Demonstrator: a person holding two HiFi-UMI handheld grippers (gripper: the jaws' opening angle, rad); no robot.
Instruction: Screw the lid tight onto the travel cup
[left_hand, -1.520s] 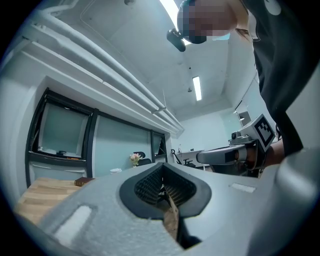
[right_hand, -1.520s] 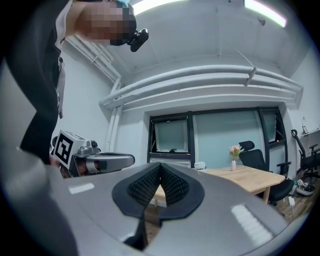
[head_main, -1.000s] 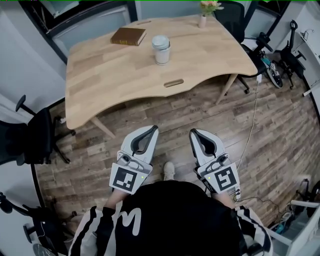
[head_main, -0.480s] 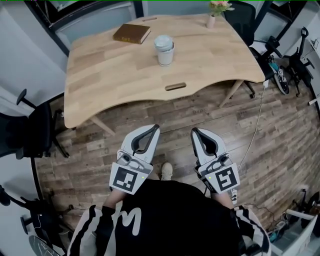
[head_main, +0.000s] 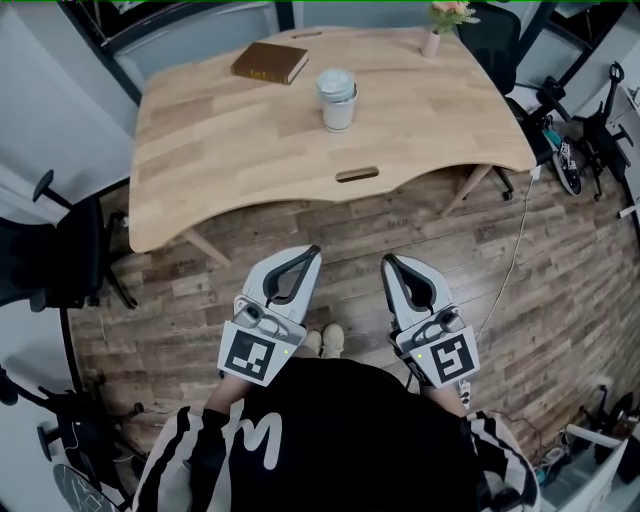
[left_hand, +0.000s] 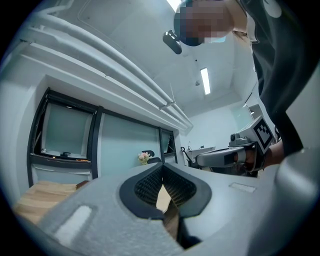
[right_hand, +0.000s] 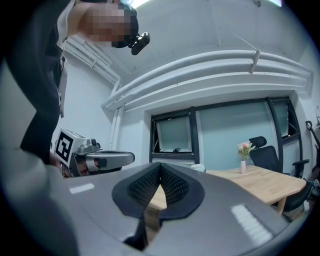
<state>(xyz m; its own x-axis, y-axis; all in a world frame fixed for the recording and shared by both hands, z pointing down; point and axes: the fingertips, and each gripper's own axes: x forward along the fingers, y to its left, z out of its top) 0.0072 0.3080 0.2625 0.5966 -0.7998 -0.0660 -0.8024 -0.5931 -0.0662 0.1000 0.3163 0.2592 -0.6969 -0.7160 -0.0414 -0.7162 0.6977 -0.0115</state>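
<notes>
1. Since the earlier frame, the counter (head_main: 230, 150) has shifted lower and to the right in the head view. Its near edge now lies closer to both grippers, and a second shoe (head_main: 312, 343) has come into view between them.
2. The left gripper (head_main: 313, 252) is held level over the wooden floor (head_main: 300, 225), short of the counter. Its fingers (left_hand: 147, 185) are pressed together, and nothing is held.
3. The right gripper (head_main: 387, 261) is held beside it, apart from it. Its fingers (right_hand: 175, 187) are likewise closed on nothing.
4. The travel cup (head_main: 338, 105) stands upright on the counter, well apart from both grippers. The lid (head_main: 336, 80) is seated on top; how tightly cannot be told.
5. A book (head_main: 270, 62) lies to the far left of the cup, and a vase (head_main: 432, 42) stands at the far right corner.
</notes>
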